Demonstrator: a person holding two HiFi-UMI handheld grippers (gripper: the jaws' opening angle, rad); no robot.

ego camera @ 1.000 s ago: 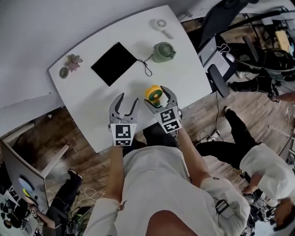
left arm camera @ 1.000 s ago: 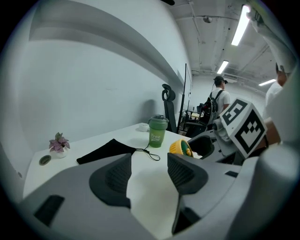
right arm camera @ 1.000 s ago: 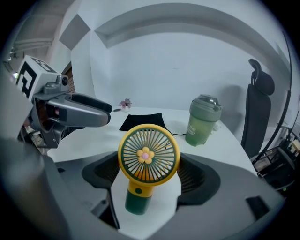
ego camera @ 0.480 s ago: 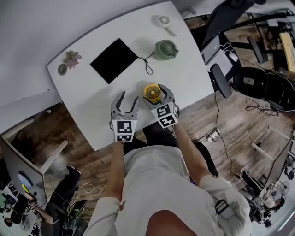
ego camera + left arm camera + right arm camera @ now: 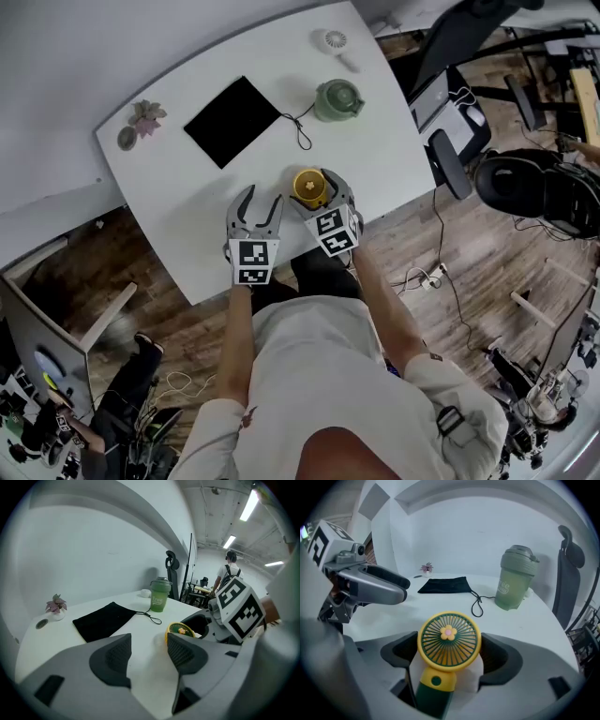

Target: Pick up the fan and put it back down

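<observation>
Found the fan point(image 5: 449, 642) near the front edge of the counter point(image 5: 187, 202), upright, yellow grille facing the camera in the right gripper view, green handle running down between the jaws of the right gripper point(image 5: 450, 648). Caught those jaws just opening wider, with the fan between them and slivers of white counter showing either side of the handle; read that as pads spread and off the handle, not pinching it. Could not see the foot of the fan, so could not confirm a flat seat on the counter. Found the left gripper point(image 5: 149, 656) just beside, on the person's left, jaws spread, nothing but bare counter between the pads. Logged a green bottle point(image 5: 335, 100), a black pouch point(image 5: 232, 122) with its cord and a small potted plant point(image 5: 147, 123) farther back, all well apart from the fan. Judged the step in hand as the release at the end of the put-down, task close to done. Judged a good finish thus: spread the pads clear of the wide grille as well as the handle, then draw the right gripper straight back along its own line, no sideways sweep, no lift with a pad under the head. Rated the fan top-heavy on a narrow foot, likely to tip from a light brush. Thought it wise to hold the left gripper off to its side, away from the head, and to watch for wobble before moving away
</observation>
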